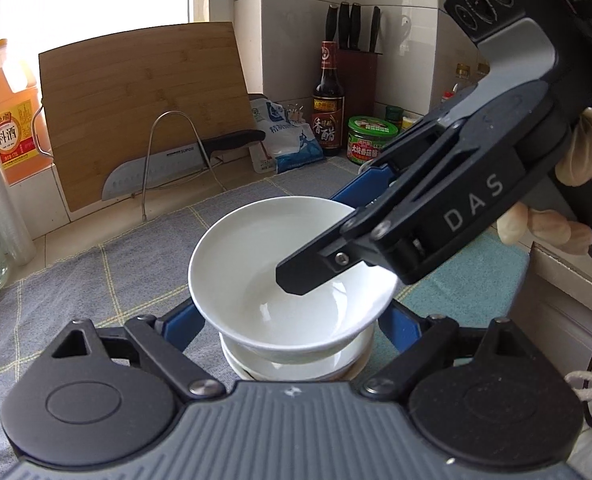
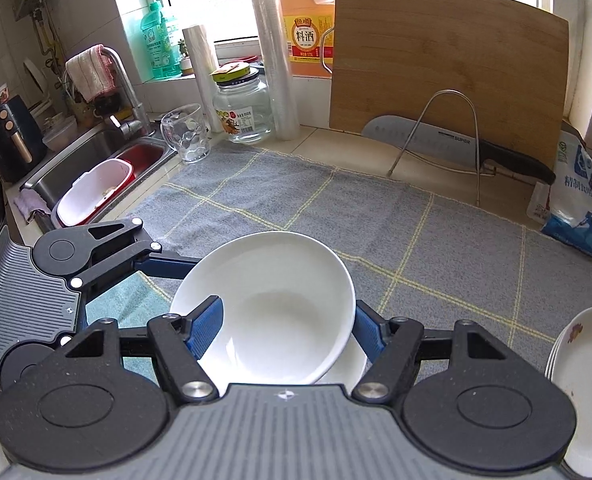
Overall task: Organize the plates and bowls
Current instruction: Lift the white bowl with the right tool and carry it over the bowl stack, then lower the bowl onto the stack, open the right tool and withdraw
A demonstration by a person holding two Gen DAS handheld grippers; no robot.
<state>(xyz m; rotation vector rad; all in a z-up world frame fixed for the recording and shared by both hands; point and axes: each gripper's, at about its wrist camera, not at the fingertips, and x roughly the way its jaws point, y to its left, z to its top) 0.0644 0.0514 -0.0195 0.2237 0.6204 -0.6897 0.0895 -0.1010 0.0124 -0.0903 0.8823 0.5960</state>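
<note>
A wide white bowl [image 1: 256, 248] [image 2: 280, 280] sits tilted on top of a stack of smaller white bowls [image 1: 296, 366] [image 2: 350, 364]. My right gripper [image 1: 320, 236] [image 2: 286, 330] comes in from the right and is shut on the top bowl, one finger [image 1: 296, 276] inside it and the other outside its rim. My left gripper [image 1: 296, 312] clasps the lower stack from both sides. Its blue fingers [image 1: 184, 320] run in under the top bowl's rim, which hides their tips. One left finger [image 2: 168, 266] reaches behind the bowl from the left.
A grey checked cloth [image 2: 336, 208] covers the counter. At the back stand a cutting board [image 1: 144, 100], a knife [image 1: 156, 164] on a wire rack, a salt bag [image 1: 284, 136] and bottles. Flowered plates [image 2: 584, 380] are stacked at the right, a sink [image 2: 96, 160] at the left.
</note>
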